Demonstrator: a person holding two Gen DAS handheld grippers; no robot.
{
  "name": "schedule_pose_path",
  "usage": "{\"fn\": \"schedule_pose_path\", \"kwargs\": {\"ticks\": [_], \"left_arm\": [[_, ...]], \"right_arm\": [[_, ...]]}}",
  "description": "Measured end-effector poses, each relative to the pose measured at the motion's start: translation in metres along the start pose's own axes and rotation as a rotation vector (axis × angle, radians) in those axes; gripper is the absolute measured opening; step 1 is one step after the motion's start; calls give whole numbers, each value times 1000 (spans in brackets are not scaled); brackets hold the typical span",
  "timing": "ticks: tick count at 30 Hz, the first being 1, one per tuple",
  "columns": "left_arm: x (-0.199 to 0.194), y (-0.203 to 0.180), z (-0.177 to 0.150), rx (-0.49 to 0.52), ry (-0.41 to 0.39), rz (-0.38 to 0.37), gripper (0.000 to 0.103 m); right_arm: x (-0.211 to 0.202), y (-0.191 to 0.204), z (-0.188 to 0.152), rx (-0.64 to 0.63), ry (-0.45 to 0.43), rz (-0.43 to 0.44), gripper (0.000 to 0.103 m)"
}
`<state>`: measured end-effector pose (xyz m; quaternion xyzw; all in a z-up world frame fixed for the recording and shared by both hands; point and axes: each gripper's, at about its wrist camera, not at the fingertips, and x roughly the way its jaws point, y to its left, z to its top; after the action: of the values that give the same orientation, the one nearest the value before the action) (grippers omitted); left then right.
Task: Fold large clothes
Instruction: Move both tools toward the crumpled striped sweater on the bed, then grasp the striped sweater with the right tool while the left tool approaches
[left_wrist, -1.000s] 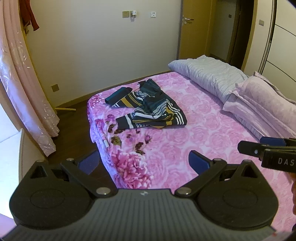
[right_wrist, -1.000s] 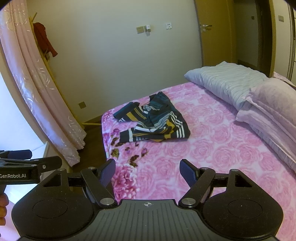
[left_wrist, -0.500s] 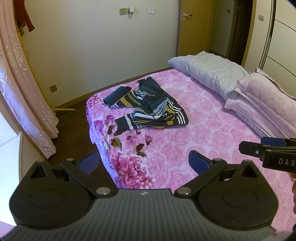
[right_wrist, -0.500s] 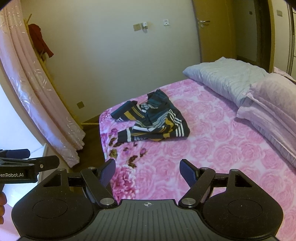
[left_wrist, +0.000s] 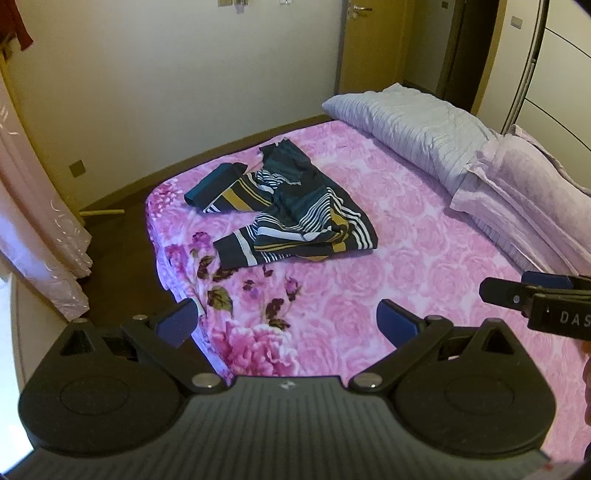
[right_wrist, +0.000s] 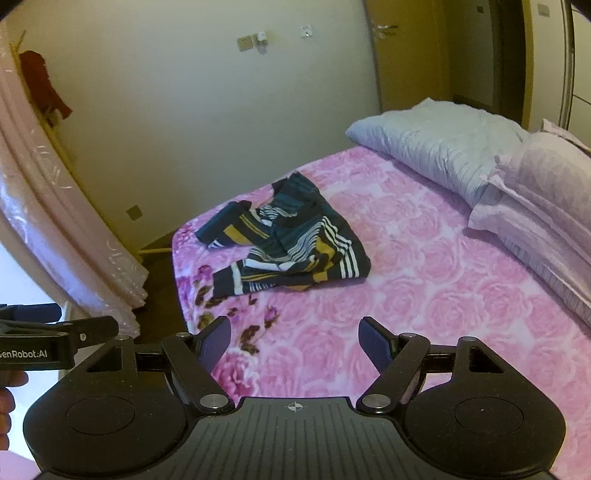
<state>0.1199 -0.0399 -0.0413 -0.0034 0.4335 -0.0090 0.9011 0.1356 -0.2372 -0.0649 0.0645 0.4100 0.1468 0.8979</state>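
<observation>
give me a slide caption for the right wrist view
Open right hand-held gripper faces a crumpled striped garment on the pink floral bed.

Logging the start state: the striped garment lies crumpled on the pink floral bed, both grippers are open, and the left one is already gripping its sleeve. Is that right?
Not quite. The left gripper grips nothing: in the left wrist view its jaws stand open above the bedspread, well short of the striped garment. The rest holds: the garment is crumpled and the right gripper is open too.
</observation>
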Motion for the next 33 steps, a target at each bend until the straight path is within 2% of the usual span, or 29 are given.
{"fn": "schedule_pose_path", "kwargs": {"ticks": [10, 16, 25, 29, 33], "left_arm": [[93, 48, 45, 19, 63, -50, 102], [165, 74, 66, 17, 136, -54, 100], [270, 103, 99, 44, 204, -65, 94], [317, 112, 113, 42, 235, -72, 92], [357, 118, 123, 49, 264, -64, 92]], "right_arm": [[96, 9, 39, 41, 58, -24, 73], [165, -8, 54, 207, 160, 28, 73], [270, -35, 76, 319, 215, -52, 73], [317, -39, 75, 337, 240, -96, 73], [359, -47, 70, 394, 247, -103, 73]]}}
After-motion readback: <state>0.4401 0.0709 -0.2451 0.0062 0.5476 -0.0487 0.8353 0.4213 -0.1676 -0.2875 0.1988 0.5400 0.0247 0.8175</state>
